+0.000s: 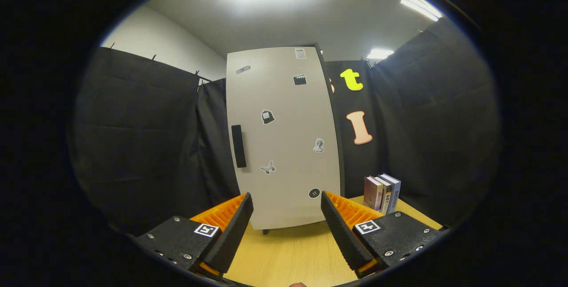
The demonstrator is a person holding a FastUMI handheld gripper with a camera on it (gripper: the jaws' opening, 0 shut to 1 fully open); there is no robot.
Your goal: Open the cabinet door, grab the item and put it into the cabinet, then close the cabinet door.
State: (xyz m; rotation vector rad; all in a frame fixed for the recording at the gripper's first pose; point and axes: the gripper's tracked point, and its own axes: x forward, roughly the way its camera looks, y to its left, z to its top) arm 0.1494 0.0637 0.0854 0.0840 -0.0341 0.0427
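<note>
Spread apart and holding nothing, the gripper [287,225] hovers over the wooden table [293,251] facing the closed cabinet door [284,136], books [382,193] waiting beside it, so I judge the next move must reach its dark handle [238,146].

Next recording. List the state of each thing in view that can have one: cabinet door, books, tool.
Cabinet door: shut, handle on its left edge, untouched.
Books: standing upright on the table to the right of the cabinet, not yet picked up.
Tool: open, fingers spread apart and holding nothing, pointed at the door's lower part, short of it.
</note>
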